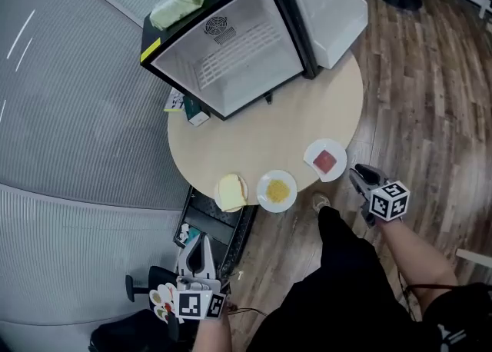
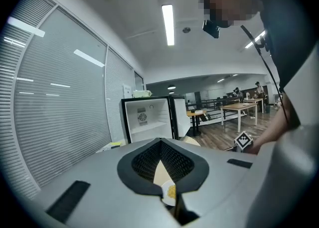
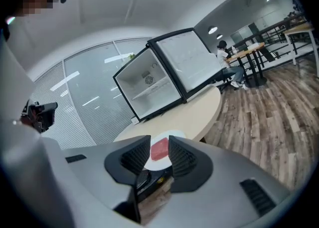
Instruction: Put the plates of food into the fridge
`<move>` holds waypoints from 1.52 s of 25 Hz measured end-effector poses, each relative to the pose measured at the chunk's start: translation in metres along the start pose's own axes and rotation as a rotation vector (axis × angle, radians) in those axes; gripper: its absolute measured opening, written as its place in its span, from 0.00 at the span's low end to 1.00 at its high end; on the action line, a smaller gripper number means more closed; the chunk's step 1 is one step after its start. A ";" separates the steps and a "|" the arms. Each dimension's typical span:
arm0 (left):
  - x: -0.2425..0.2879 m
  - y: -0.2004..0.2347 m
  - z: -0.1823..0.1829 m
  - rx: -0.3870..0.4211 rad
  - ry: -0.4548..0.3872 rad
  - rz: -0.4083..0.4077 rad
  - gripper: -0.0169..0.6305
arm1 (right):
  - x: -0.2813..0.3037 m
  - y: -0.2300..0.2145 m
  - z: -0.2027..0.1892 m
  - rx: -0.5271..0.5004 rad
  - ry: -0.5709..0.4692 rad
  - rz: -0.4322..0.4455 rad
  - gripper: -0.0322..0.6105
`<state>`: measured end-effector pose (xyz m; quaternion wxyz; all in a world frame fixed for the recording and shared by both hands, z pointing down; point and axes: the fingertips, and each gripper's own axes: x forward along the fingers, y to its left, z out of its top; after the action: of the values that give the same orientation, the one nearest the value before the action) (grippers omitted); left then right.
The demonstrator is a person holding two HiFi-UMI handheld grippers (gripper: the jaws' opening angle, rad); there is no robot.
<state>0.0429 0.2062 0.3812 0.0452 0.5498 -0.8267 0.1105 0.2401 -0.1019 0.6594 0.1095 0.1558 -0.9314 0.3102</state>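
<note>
Three white plates sit at the near rim of the round table point(image 1: 261, 127): one with pale bread point(image 1: 232, 191), one with yellow food point(image 1: 277, 190), one with a red slab point(image 1: 326, 160). The small black fridge point(image 1: 231, 51) stands on the table's far side, door point(image 1: 327, 4) swung wide, inside white and bare. My right gripper point(image 1: 359, 175) hovers just off the table edge beside the red-slab plate point(image 3: 160, 148), jaws a little apart, nothing between them. My left gripper point(image 1: 196, 243) hangs low, left of the table, fingertips together and empty; the yellow-food plate point(image 2: 169, 192) shows past them.
A green cloth point(image 1: 178, 4) lies on the fridge top. A small box point(image 1: 196, 116) sits by the fridge's left corner. A black frame point(image 1: 219, 224) stands on the wood floor under the table's near edge. Grey blinds point(image 1: 69, 112) line the left.
</note>
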 end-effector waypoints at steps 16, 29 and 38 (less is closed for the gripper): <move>0.066 0.019 -0.003 0.055 0.082 -0.063 0.03 | 0.061 -0.057 -0.059 0.506 0.007 -0.069 0.33; 0.071 0.041 -0.024 -0.009 0.108 -0.032 0.03 | 0.076 -0.041 -0.058 0.654 0.017 0.003 0.13; 0.070 0.053 -0.028 -0.043 0.097 -0.001 0.03 | 0.079 -0.025 -0.049 0.699 0.027 0.038 0.08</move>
<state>-0.0346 0.1692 0.4153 0.0973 0.5429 -0.8256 0.1193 0.1812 -0.1089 0.7353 0.0558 0.1624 -0.7700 0.6145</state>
